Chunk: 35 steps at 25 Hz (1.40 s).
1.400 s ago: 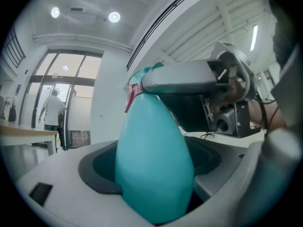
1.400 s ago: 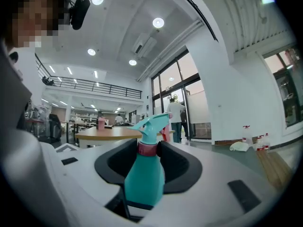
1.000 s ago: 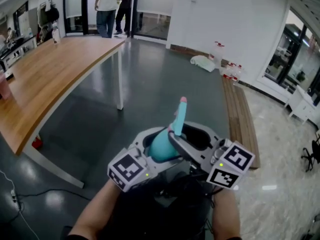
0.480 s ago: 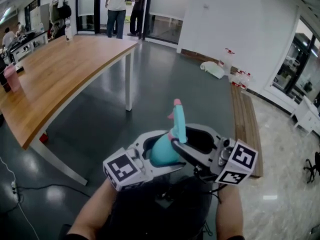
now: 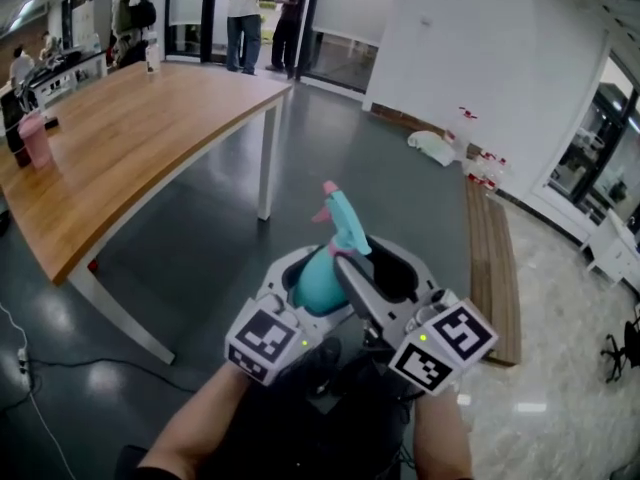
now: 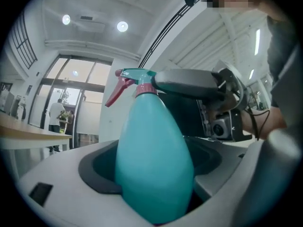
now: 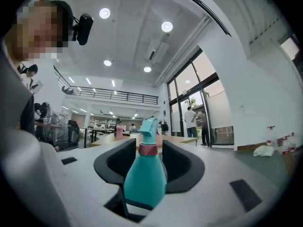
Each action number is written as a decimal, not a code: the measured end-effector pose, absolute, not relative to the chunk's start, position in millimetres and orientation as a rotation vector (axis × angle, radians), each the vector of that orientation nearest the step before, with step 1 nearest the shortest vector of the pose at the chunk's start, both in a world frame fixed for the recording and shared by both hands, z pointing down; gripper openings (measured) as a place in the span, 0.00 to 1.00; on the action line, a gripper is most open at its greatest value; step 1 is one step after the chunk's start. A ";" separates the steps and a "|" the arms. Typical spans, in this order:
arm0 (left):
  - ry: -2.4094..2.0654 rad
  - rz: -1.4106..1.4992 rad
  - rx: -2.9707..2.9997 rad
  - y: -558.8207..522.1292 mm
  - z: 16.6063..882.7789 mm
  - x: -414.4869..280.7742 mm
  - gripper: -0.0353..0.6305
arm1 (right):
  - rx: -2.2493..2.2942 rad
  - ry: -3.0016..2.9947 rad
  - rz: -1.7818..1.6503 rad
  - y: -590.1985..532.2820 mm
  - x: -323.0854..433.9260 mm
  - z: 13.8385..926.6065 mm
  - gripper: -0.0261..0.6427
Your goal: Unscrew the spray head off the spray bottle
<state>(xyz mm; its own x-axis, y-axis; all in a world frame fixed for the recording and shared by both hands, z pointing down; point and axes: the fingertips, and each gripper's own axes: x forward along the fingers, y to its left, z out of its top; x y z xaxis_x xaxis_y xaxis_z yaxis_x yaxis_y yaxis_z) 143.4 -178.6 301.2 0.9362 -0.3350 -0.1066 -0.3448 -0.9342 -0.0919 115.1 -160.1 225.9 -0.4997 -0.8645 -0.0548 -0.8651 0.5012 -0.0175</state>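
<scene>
- The right claw is opening. Its dark pads stand to either side of the bottle's neck, and a gap shows on each side of the pink collar. It grips nothing.
- The left claw is closed on the bottle's teal body, which sits deep between its jaws and stands about upright in the left gripper view.
- The bottle is held up in the air in front of the person, over the floor and well apart from the wooden desk.
- Over the last second the spray head has swung round in the head view. It stood nearly straight up before, and now its pink trigger points up and to the left.
- The right claw has also dropped a little lower and closer to the person in the head view.
- Part of that shift may come from the head camera itself, since the desk has moved across the view too.
- My reading is that one twist of the collar has just ended and the right claw is letting go to take a fresh hold.
- The spray head still sits on the neck with the collar flush against the bottle, so I judge the task unfinished and more turns likely needed.
- While the right claw is free, the left claw alone carries the bottle.
</scene>
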 end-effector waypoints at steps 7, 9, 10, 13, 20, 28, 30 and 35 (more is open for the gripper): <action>0.674 0.083 -2.932 -187.1 305.7 130.0 0.68 | -1.651 2.651 0.073 -173.2 92.8 227.1 0.30; 0.669 0.082 -2.937 -187.9 305.6 125.4 0.68 | -1.662 2.665 0.100 -175.2 89.7 227.2 0.25; 0.664 0.076 -2.936 -187.9 306.4 123.2 0.68 | -1.652 2.679 0.102 -175.3 87.8 227.9 0.25; 0.615 0.056 -2.932 -185.9 308.6 118.1 0.68 | -1.580 2.726 0.086 -173.7 82.4 229.2 0.25; 0.519 0.015 -2.975 -182.1 306.2 99.0 0.68 | -1.328 2.825 0.058 -173.6 65.9 227.9 0.25; 0.348 -0.035 -3.029 -171.8 308.8 80.4 0.68 | -0.925 2.919 0.039 -167.2 50.1 229.6 0.25; 0.307 -0.037 -3.041 -169.9 310.1 77.0 0.68 | -0.848 2.951 0.052 -166.3 46.5 231.1 0.25; 0.211 -0.028 -3.041 -167.1 308.2 73.5 0.68 | -0.651 2.988 0.073 -164.0 43.0 228.3 0.25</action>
